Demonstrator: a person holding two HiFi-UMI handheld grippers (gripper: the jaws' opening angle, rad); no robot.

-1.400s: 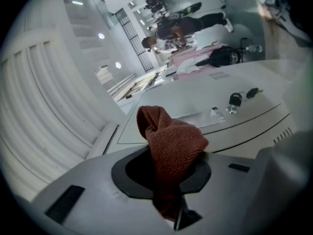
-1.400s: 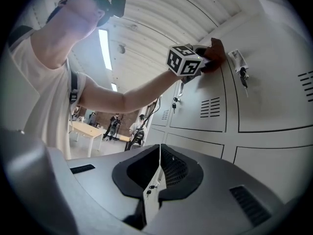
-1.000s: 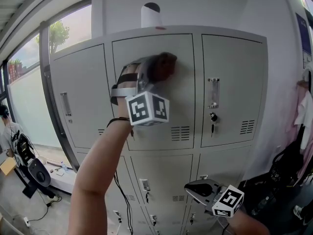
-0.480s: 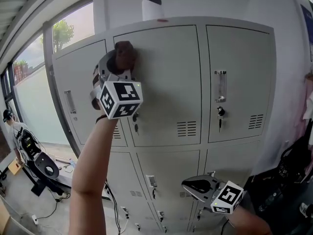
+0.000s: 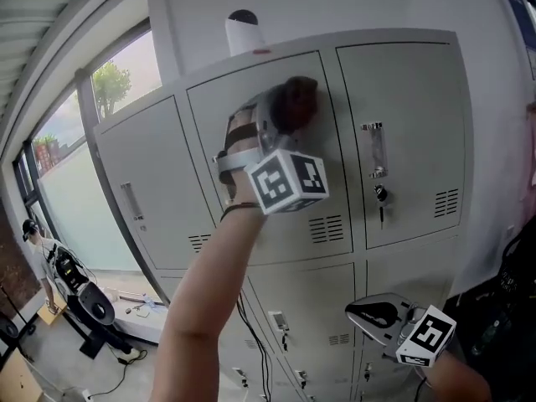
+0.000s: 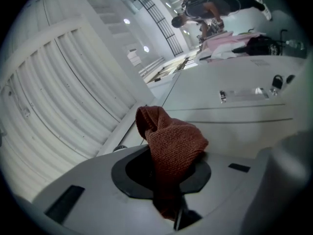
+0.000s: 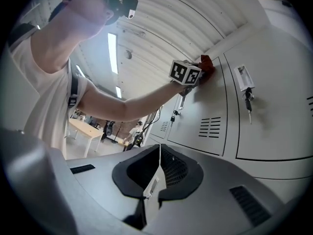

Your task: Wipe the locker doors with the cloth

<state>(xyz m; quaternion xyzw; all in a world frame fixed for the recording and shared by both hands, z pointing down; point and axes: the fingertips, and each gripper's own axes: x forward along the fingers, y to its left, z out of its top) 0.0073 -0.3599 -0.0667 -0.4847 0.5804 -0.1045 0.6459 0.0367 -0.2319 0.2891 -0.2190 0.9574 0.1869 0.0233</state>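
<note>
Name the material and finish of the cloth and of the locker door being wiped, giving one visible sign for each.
The cloth: a soft knitted or woven textile, rust-brown and matt; its ribbed weave and limp folds show it. The locker door: probably sheet metal painted pale grey, smooth with a dull sheen; the pressed vent slots suggest it.

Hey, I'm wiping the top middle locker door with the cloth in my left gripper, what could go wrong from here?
The cloth is only a small wad in the left gripper, so hard plastic may scrape the middle door if it tilts. A wide stroke rightward could snag the key hanging from the right door. Going higher might nudge the white device on top.
</note>
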